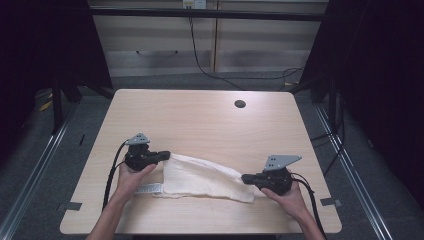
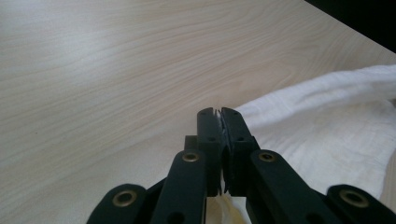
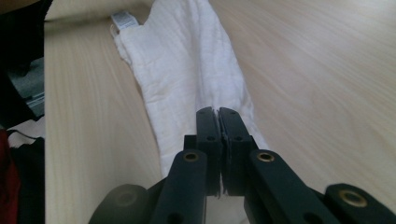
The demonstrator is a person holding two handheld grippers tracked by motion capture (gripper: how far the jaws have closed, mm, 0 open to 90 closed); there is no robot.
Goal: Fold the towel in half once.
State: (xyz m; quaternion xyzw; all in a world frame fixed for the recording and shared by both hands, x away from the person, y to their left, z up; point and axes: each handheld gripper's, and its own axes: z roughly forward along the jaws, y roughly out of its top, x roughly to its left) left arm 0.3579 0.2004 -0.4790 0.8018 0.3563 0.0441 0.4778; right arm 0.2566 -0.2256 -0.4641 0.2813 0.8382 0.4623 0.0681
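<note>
A white cloth (image 1: pixel 200 176) lies folded in a long band across the near half of the wooden table (image 1: pixel 200 120). My left gripper (image 1: pixel 166 155) is shut on the cloth's left end, and a sliver of white cloth (image 2: pixel 327 126) shows between its closed jaws (image 2: pixel 218 113). My right gripper (image 1: pixel 245 177) is shut on the cloth's right end. In the right gripper view the cloth (image 3: pixel 187 65) runs away from the closed jaws (image 3: pixel 217 112). A small label (image 3: pixel 122 18) hangs at the cloth's far corner, near the left hand (image 1: pixel 131 181).
A round cable hole (image 1: pixel 240 104) sits in the table's far right part. Bare wood stretches beyond the cloth. The front edge (image 1: pixel 200 232) is close below both hands. Cabinets (image 1: pixel 210 40) and floor cables (image 1: pixel 235 77) lie behind the table.
</note>
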